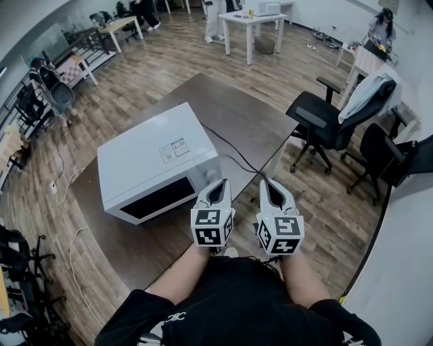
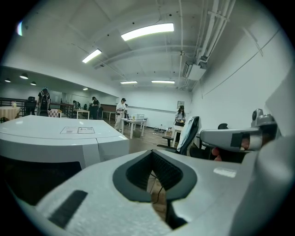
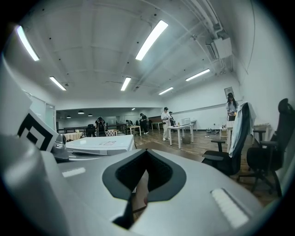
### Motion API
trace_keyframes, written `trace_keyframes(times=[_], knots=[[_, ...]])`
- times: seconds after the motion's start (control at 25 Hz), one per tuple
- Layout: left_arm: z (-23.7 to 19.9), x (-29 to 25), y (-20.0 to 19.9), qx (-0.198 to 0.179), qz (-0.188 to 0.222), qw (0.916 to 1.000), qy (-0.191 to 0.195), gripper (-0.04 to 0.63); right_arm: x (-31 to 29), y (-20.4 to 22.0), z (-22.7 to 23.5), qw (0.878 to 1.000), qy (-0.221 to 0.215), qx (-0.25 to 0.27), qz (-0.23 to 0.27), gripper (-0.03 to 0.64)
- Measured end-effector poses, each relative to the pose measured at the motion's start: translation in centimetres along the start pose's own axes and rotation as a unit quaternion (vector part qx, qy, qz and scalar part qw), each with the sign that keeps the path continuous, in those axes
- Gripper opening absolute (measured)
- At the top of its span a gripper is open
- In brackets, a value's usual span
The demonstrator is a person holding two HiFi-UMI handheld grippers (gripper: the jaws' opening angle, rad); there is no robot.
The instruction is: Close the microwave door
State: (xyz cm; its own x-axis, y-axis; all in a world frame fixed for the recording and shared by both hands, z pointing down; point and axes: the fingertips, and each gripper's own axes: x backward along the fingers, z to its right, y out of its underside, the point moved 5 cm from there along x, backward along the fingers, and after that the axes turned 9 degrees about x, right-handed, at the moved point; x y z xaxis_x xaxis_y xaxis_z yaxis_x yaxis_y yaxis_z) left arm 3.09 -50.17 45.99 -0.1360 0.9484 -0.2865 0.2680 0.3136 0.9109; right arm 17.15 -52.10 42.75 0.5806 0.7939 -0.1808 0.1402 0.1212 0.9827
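White box-shaped microwave (image 1: 152, 159) centre-left, its dark-windowed door (image 1: 157, 198) seemingly flush already; left gripper (image 1: 218, 191) and right gripper (image 1: 272, 191), lower centre, both pinched together, empty; if unlatched, press squarely on the door's free edge.

Dark brown table (image 1: 237, 111) on wood floor (image 1: 169, 51); black cable (image 1: 233, 155) crosses toward its right edge, black office chairs (image 1: 318, 125) beyond that edge, white table (image 1: 254, 19) behind.
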Motion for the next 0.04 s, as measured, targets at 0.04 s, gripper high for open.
trace_keyframes(times=[0.04], knots=[[-0.05,0.02,-0.01,0.0,0.0,1.0,-0.001,0.008,0.0,0.01,-0.01,1.0,0.0,0.001,0.0,0.007]])
